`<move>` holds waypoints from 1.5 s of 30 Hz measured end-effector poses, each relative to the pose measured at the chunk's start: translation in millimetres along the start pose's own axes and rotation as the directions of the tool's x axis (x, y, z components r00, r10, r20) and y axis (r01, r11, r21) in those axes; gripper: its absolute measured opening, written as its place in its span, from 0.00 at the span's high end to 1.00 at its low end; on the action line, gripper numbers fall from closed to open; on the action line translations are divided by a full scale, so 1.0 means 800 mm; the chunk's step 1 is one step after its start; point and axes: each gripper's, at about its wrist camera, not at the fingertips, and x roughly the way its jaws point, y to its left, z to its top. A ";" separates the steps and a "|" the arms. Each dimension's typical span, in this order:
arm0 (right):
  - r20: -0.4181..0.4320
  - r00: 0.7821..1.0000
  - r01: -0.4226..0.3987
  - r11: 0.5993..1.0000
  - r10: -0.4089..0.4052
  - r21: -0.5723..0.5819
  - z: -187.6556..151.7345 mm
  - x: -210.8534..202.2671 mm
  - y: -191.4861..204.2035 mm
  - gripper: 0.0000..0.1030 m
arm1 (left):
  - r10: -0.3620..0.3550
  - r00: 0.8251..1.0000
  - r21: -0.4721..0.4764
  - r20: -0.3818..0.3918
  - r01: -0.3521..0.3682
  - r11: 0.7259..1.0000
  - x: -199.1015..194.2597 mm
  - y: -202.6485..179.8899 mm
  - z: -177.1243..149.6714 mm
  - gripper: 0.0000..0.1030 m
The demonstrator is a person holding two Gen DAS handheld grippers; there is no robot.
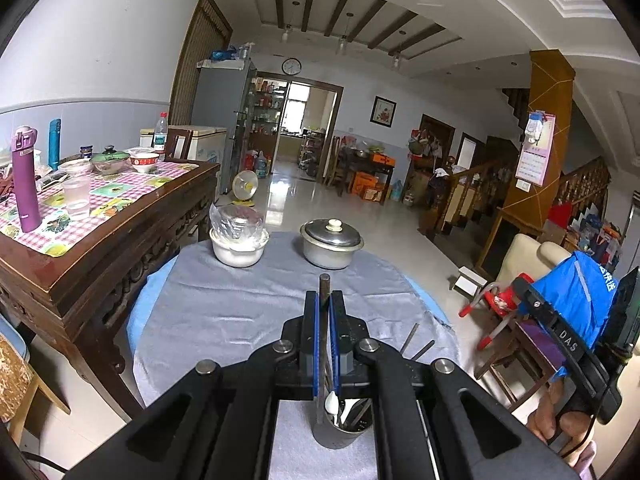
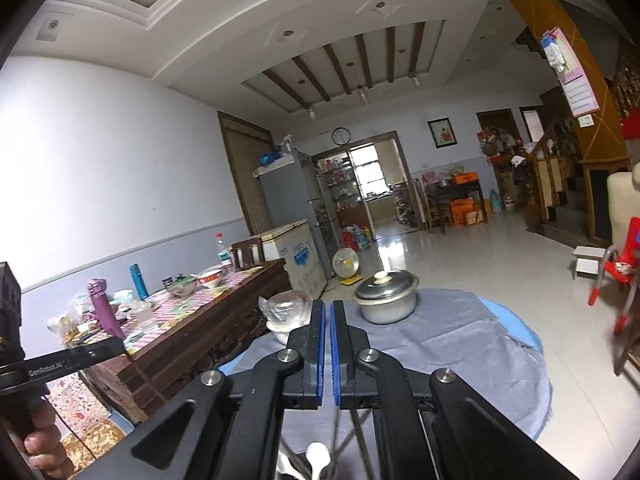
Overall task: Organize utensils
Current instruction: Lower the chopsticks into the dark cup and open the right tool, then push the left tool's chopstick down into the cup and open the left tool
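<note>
On tabletop: open cloth ahead (pots at far edge).
Left claw: clamps chopstick above cup of utensils.
Right claw: nearly closed, empty.

Right hand-held gripper with jaws nearly together, above grey-clothed round table, lidded metal pot beyond.

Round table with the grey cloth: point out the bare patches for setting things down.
Free: the grey cloth between the white bowl, the lidded pot and the left gripper. Crowded: the near edge by the utensil cup and loose chopsticks.
</note>
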 end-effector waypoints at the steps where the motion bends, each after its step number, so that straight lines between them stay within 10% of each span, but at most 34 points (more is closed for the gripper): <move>1: -0.001 1.000 -0.005 1.000 0.005 -0.003 0.000 0.000 0.004 0.97 | -0.003 1.000 0.000 0.003 0.003 1.000 -0.002 -0.001 0.001 0.95; 10: -0.085 0.985 0.148 0.989 -0.147 0.006 -0.037 0.047 -0.035 0.97 | -0.006 0.999 -0.012 -0.044 0.005 1.000 0.015 -0.003 -0.012 0.95; 12: -0.261 0.938 0.235 0.972 -0.229 -0.008 -0.073 0.077 -0.083 0.92 | -0.004 0.999 -0.019 -0.042 0.003 1.000 0.012 0.001 -0.012 0.95; 14: -0.528 0.837 0.199 0.978 -0.140 0.056 -0.131 0.107 -0.133 0.88 | -0.006 1.000 -0.016 -0.026 0.005 1.000 0.008 0.003 -0.011 0.95; 17: -0.702 0.712 0.112 0.985 0.013 0.132 -0.231 0.107 -0.151 0.59 | -0.012 1.000 -0.027 -0.017 0.011 1.000 0.007 0.004 -0.012 0.95; 19: -0.736 0.677 0.087 0.993 -0.002 0.077 -0.272 0.106 -0.138 0.51 | -0.022 0.999 -0.037 -0.025 0.021 0.999 0.011 0.004 -0.013 0.95; 25: -0.708 0.706 0.040 0.999 -0.016 0.018 -0.293 0.105 -0.111 0.63 | -0.025 0.999 -0.038 -0.022 0.024 0.999 0.011 0.003 -0.011 0.95; 33: -0.487 0.868 -0.034 0.989 0.099 0.141 -0.199 0.057 -0.103 0.62 | -0.045 0.999 -0.021 -0.025 0.044 0.999 0.015 -0.006 -0.009 0.95; 45: -0.420 0.898 -0.035 0.971 0.135 0.237 -0.192 0.051 -0.096 0.62 | -0.061 0.998 0.016 -0.004 0.061 0.998 0.015 -0.032 0.005 0.95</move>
